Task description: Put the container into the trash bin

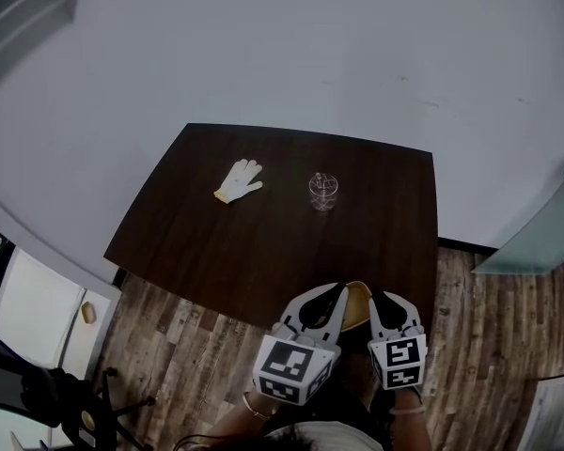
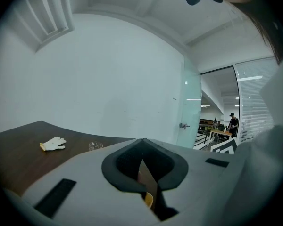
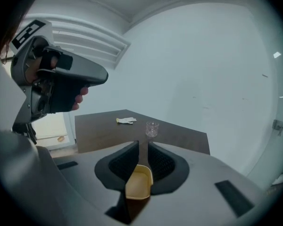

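A clear container (image 1: 323,191) stands on the dark table (image 1: 263,252), right of the glove (image 1: 239,180).

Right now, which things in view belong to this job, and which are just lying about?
Job:
- clear container, standing on the table
- yellow bin, off the table's near edge
- right gripper, jaws opening, nothing gripped

Lying about:
- white glove, left of the container

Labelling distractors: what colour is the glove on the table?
Glove: white, yellow cuff; best in head view.
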